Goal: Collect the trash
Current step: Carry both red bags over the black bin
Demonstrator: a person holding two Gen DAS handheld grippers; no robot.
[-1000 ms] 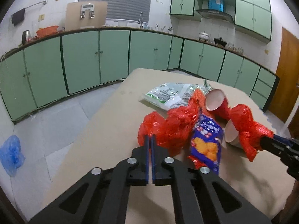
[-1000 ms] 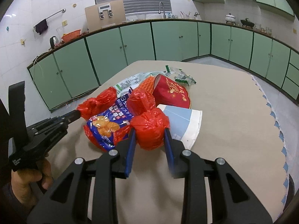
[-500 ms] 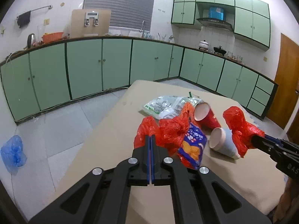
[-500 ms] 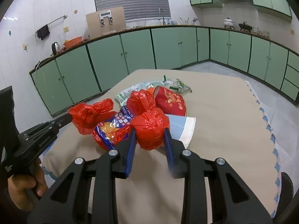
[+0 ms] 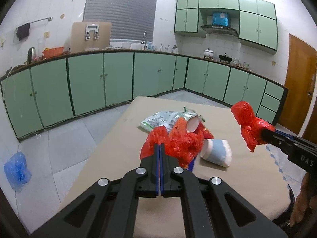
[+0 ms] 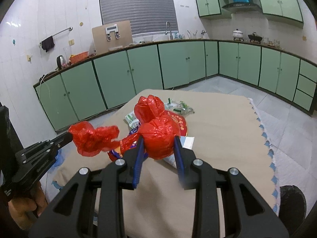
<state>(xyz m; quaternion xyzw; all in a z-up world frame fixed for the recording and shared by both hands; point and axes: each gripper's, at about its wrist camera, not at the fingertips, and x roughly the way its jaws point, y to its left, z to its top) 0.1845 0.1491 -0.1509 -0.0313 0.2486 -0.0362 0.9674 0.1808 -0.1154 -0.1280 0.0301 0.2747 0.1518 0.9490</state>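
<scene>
A red plastic bag is stretched between both grippers above the beige-covered table. My right gripper is shut on a fat bunch of it. My left gripper is shut flat on the other bunch of the red plastic bag, and also shows at the left of the right wrist view. A blue and orange snack bag hangs in the sag between them. On the table lie a blue-white paper cup, a red cup and a green-white wrapper.
Green cabinets run along the walls behind the table. A blue plastic bag lies on the tiled floor at the left. A dark round object sits past the table's scalloped right edge. A hand holds the left gripper.
Both grippers have risen with the red plastic, so the table and trash now look lower and farther. The snack bag has come up off the table with the plastic.
</scene>
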